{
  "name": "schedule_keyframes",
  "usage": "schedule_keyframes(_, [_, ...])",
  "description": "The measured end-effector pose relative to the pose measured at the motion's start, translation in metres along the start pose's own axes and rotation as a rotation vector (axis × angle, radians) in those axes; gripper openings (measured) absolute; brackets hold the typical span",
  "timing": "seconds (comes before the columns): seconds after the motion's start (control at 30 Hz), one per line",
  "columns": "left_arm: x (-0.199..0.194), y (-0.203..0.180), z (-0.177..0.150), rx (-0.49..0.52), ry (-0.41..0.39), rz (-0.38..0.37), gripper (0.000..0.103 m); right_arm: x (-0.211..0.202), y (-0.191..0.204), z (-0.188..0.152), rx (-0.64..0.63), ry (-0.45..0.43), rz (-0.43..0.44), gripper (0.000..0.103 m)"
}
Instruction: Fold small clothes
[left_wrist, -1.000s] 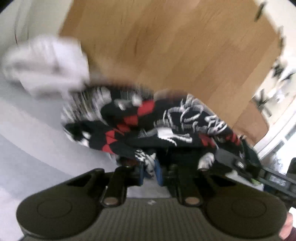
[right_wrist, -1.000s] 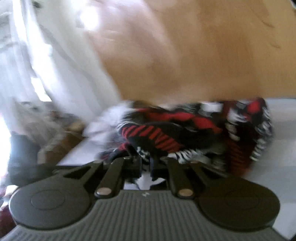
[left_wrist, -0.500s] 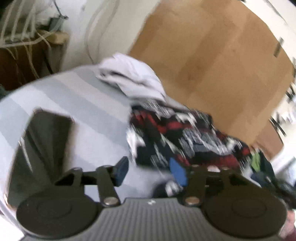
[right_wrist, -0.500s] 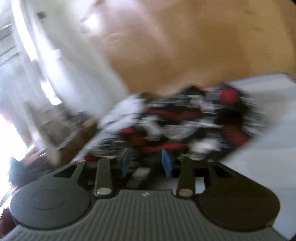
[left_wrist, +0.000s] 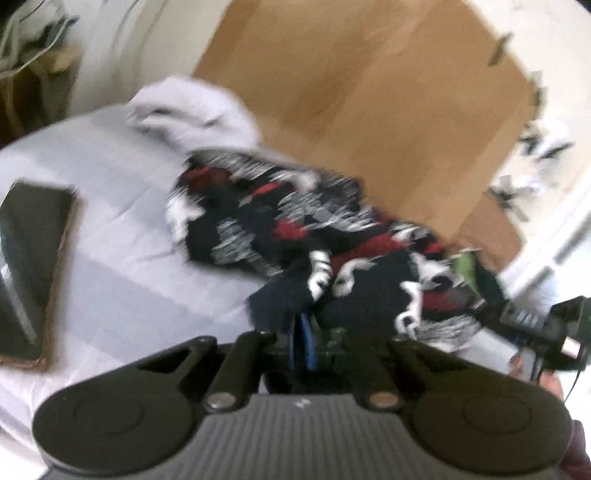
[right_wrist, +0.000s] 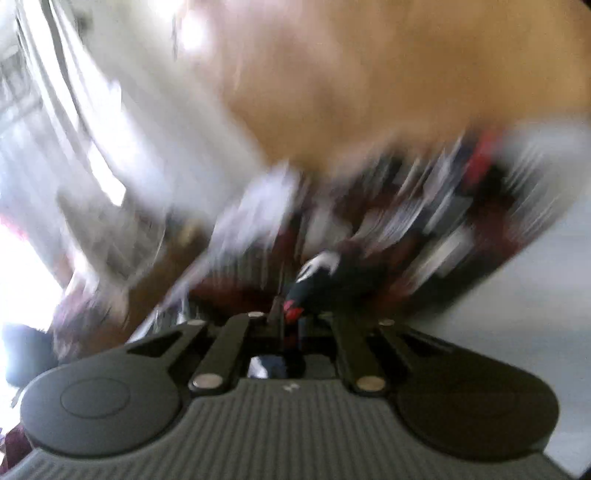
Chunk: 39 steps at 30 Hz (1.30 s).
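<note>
Looking down my left gripper (left_wrist: 303, 341), I see its blue pads pressed together on a dark fold of the patterned garment (left_wrist: 295, 221), having just snapped closed on it after a brief opening. The garment, black with red and white markings, sprawls from the pads up toward 12 o'clock and out toward 2 o'clock across the pale bedsheet (left_wrist: 122, 236). At its far end, around 11 o'clock, a white cloth (left_wrist: 195, 110) lies bunched, touching the patterned fabric. A dark phone (left_wrist: 31, 266) lies flat on the sheet at 9 o'clock, well apart from the garment. A wooden board (left_wrist: 369, 92) stands behind the bed from 12 to 2 o'clock. At 3 o'clock I can make out part of my other tool, dark and boxy.

My right gripper (right_wrist: 291, 321) is likewise clamped, its jaws just closed on a dark tip of the same garment that shows a red fleck and a white mark. This view is badly smeared; the rest of the garment streaks from 12 toward 2 o'clock, with bare sheet at 3 o'clock.
</note>
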<state>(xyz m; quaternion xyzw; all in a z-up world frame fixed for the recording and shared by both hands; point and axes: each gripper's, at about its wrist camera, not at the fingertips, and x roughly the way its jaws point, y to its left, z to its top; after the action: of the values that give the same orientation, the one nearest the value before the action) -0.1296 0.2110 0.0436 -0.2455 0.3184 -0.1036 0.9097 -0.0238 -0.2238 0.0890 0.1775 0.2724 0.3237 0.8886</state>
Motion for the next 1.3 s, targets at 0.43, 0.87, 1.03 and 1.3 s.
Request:
schedule_keyframes(0.43, [0.013, 0.005, 0.009, 0.003, 0.017, 0.062, 0.063, -0.072, -0.023, -0.005, 0.092, -0.18, -0.351, 0.042])
schedule_keyframes(0.87, [0.13, -0.019, 0.065, 0.0, 0.137, 0.093, 0.09, 0.16, -0.106, 0.044, -0.011, 0.043, -0.313, 0.07])
schedule_keyframes(1.03, [0.16, -0.021, 0.073, 0.012, 0.157, 0.176, 0.021, 0.179, -0.084, 0.056, -0.07, 0.048, -0.234, 0.018])
schedule_keyframes(1.3, [0.104, -0.054, 0.062, 0.227, 0.184, -0.067, 0.026, 0.004, -0.048, 0.076, -0.255, -0.221, -0.407, 0.02])
